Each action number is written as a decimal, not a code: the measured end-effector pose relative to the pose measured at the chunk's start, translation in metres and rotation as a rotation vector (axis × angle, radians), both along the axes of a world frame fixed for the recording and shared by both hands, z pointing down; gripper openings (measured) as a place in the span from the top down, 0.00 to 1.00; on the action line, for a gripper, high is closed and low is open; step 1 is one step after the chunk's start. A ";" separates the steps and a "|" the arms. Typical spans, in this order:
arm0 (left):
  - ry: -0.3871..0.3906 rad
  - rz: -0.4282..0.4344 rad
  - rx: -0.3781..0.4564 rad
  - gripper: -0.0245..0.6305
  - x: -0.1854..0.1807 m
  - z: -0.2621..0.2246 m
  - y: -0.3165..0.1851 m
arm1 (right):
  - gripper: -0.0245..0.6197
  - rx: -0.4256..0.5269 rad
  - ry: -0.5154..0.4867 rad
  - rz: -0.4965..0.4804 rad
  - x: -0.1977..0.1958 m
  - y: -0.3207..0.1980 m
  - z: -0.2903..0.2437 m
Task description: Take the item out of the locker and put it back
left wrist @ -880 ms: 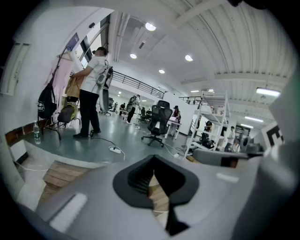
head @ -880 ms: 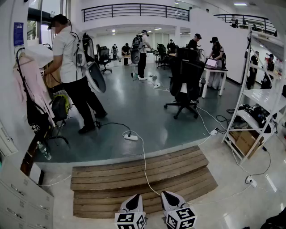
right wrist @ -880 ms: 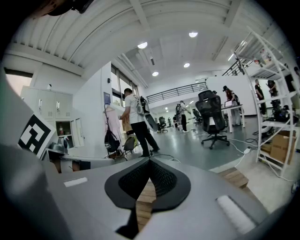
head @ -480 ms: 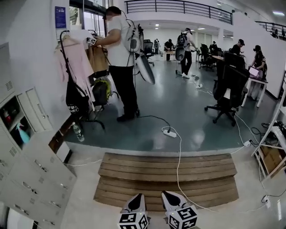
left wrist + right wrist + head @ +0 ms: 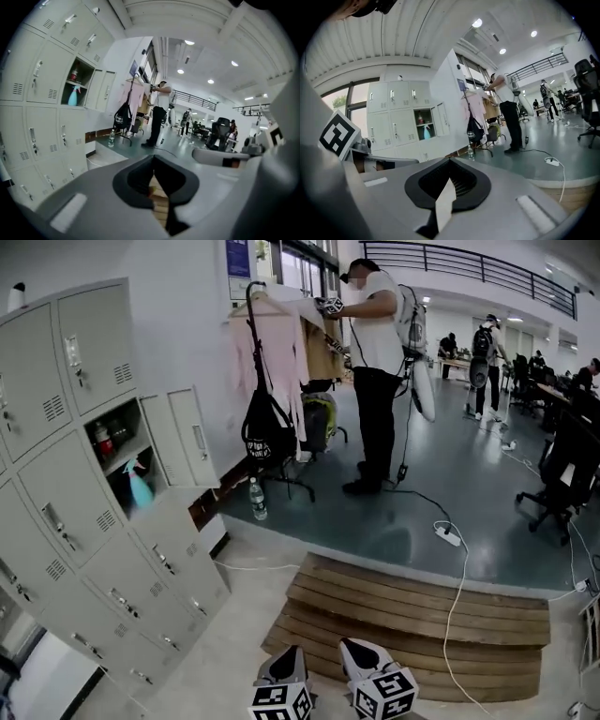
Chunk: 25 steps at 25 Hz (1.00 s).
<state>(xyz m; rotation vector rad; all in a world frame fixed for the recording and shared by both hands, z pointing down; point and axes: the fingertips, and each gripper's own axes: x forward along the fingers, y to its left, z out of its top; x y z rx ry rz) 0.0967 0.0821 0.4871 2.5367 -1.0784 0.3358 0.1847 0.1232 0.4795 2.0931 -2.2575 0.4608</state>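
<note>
A bank of grey lockers (image 5: 66, 521) fills the left of the head view. One compartment (image 5: 120, 463) stands with its door (image 5: 192, 448) swung open. Inside it are a blue spray bottle (image 5: 141, 489) and, on the shelf above, a small red bottle (image 5: 104, 440). Both gripper views catch the spray bottle (image 5: 73, 95) (image 5: 425, 132) from a distance. My left gripper (image 5: 281, 667) and right gripper (image 5: 362, 662) hang low at the bottom edge, side by side, over the wooden step. Both are shut and empty, well away from the locker. Their jaws meet in the gripper views (image 5: 154, 187) (image 5: 445, 197).
Two wide wooden steps (image 5: 412, 620) lie ahead, with a white cable (image 5: 459, 587) running across them to a power strip (image 5: 448, 536). A person (image 5: 377, 381) stands at a clothes rack (image 5: 272, 362) hung with a pink garment and a black bag. A water bottle (image 5: 258, 500) stands on the floor.
The view has swung left: the lockers and the open compartment have come into sight, and the shelving at the right has gone. Both grippers stay shut at the bottom edge.
</note>
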 end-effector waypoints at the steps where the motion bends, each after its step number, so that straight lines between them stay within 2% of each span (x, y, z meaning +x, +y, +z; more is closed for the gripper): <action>1: 0.001 -0.024 0.003 0.95 -0.018 -0.001 -0.014 | 0.96 -0.001 -0.003 -0.022 -0.017 -0.015 0.000; 10: 0.000 -0.257 0.005 0.95 -0.179 -0.002 -0.122 | 0.96 -0.018 -0.041 -0.244 -0.170 -0.140 0.002; 14: -0.006 -0.354 -0.002 0.95 -0.234 0.000 -0.158 | 0.96 -0.014 -0.046 -0.324 -0.216 -0.183 0.000; 18: 0.004 -0.445 -0.005 0.95 -0.271 -0.001 -0.196 | 0.96 -0.030 -0.046 -0.400 -0.245 -0.227 0.002; 25: 0.013 -0.582 0.001 0.95 -0.305 0.009 -0.290 | 0.96 -0.029 -0.032 -0.509 -0.276 -0.338 0.011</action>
